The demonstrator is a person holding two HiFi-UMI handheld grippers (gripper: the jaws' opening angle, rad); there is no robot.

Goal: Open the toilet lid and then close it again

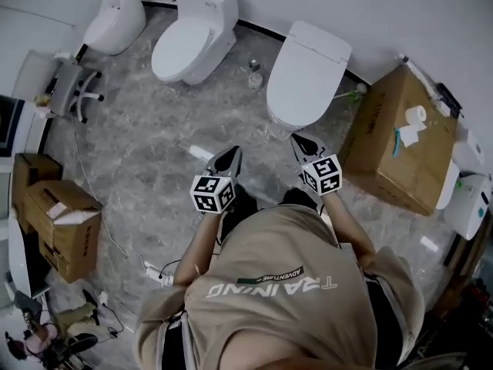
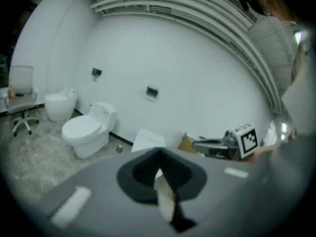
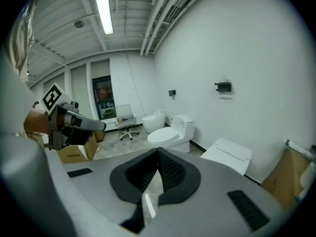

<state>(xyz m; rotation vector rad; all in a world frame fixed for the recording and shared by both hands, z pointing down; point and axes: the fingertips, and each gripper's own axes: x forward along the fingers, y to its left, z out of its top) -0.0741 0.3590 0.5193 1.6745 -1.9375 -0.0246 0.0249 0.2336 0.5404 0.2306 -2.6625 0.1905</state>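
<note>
The nearest toilet stands against the wall with its white lid down. The left gripper view shows that same toilet just past the jaw tips, and the right gripper view has the toilet to the right of the jaws. My left gripper hovers over the floor short of the bowl, jaws shut on nothing. My right gripper hangs close to the bowl's front rim, also shut and empty. In its own view, each gripper, the left and the right, has its jaws meeting at the tips.
Two more toilets line the wall to the left. A large cardboard box with a paper roll sits right of the toilet. An office chair, stacked boxes and a floor cable with power strip lie left.
</note>
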